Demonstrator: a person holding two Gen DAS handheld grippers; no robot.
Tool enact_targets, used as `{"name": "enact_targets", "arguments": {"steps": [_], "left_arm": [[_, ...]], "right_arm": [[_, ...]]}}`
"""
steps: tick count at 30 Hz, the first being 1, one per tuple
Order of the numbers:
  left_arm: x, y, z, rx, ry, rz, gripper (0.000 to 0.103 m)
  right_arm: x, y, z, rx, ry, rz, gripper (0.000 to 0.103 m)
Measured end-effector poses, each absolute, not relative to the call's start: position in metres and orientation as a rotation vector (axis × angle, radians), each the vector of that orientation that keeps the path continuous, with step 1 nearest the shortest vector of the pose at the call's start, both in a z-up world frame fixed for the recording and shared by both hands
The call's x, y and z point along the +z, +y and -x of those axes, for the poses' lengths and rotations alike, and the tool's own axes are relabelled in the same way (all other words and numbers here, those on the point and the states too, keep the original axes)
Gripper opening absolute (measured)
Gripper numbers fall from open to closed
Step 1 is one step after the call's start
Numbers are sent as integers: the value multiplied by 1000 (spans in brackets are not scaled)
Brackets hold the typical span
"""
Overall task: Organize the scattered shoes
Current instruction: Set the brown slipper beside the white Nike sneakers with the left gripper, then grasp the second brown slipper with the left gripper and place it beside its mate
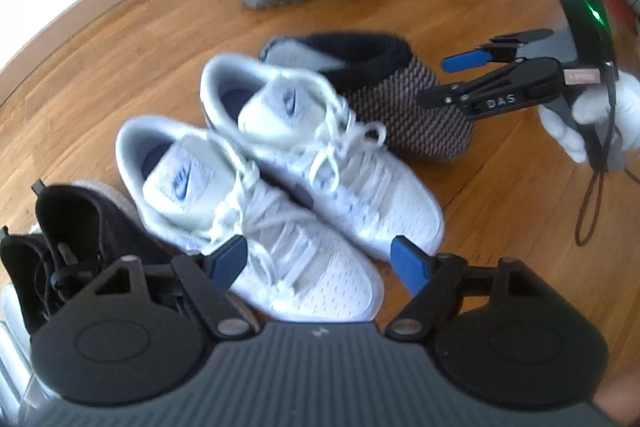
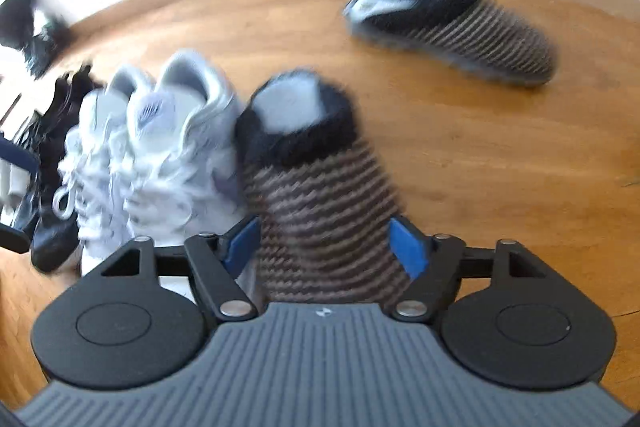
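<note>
While both grippers stand open and grip nothing, the left gripper (image 1: 318,261) hovers low in its frame over the toes of two white sneakers (image 1: 280,163) set side by side, black shoes (image 1: 68,239) at lower left. The right gripper (image 2: 324,247) straddles the toe of a striped slipper (image 2: 316,179) beside the sneakers, its blue pads (image 2: 408,247) seemingly just clear of the knit. Its mate (image 2: 452,27) lies apart on the wood floor (image 2: 500,155), upper right.
</note>
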State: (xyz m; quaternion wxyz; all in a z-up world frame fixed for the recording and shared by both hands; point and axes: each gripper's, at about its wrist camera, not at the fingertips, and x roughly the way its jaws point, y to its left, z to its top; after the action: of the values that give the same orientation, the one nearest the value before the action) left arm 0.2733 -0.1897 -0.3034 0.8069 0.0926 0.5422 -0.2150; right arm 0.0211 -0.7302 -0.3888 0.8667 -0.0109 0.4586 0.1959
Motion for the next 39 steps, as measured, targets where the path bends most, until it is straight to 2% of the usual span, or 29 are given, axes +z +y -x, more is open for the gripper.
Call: {"name": "enact_targets", "arguments": {"steps": [8, 17, 23, 25, 28, 29, 31, 32, 33, 35, 39], "left_arm": [[-306, -230, -354, -387, 1000, -141, 90], [-335, -332, -481, -445, 833, -95, 90], [-363, -422, -515, -501, 817, -412, 87], [-380, -437, -529, -491, 864, -449, 87], [-403, -435, -553, -480, 1026, -338, 86], [-407, -431, -557, -466, 1041, -290, 80], [-407, -429, -552, -481, 1001, -292, 53], [-406, -428, -548, -505, 990, -297, 31], [-405, -426, -545, -528, 980, -301, 18], [-403, -424, -534, -588, 958, -327, 12], [-397, -414, -502, -756, 916, -428, 11]], "right_arm": [[-370, -781, 7, 217, 953, -62, 91], [-383, -821, 40, 179, 1058, -78, 92], [-382, -841, 41, 161, 1066, -100, 92], [-380, -845, 39, 164, 1056, -106, 92], [-380, -849, 37, 163, 1049, -104, 92], [-380, -848, 37, 165, 1049, -96, 92], [-381, -848, 37, 166, 1047, -85, 92], [-381, -849, 38, 168, 1047, -80, 92], [-381, -849, 38, 169, 1049, -79, 92], [-381, -850, 39, 166, 1049, -78, 92], [-383, -849, 39, 169, 1048, -85, 92]]}}
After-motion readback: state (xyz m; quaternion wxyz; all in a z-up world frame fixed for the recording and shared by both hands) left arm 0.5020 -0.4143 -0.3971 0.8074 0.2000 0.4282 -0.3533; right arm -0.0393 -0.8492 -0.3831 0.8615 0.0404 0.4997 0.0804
